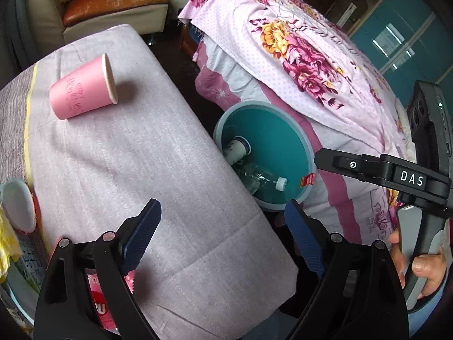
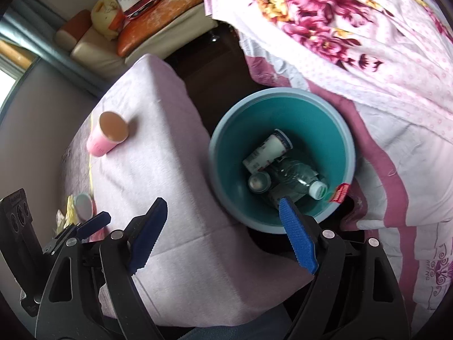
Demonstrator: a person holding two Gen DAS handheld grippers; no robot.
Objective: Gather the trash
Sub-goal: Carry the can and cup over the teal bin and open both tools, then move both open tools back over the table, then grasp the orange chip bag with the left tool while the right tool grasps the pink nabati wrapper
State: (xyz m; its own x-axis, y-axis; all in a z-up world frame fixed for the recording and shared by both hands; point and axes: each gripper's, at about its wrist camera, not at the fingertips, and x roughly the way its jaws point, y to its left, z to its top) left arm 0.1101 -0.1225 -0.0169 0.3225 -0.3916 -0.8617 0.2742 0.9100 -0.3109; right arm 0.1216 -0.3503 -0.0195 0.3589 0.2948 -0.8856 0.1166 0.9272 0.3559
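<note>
Both my tongs, left gripper (image 1: pixel 223 238) and right gripper (image 2: pixel 226 235), stand wide open with nothing between them. The pink cup (image 1: pixel 82 87) lies on its side on the padded table (image 1: pixel 175 175), well apart from the bin (image 2: pixel 283 99). A careless pinch could roll or crush it.

Your two handheld grippers: black frames, blue ribbed pads.

On your left gripper (image 1: pixel 223 238) and your right gripper (image 2: pixel 223 235) alike you have black linkage arms with round silver pivot pins and dark blue textured fingers (image 2: pixel 297 238). Seen from the left wrist, your right unit carries white "DAS" lettering (image 1: pixel 412 178), a small green light and a grey handle under your hand (image 1: pixel 419 266).
</note>
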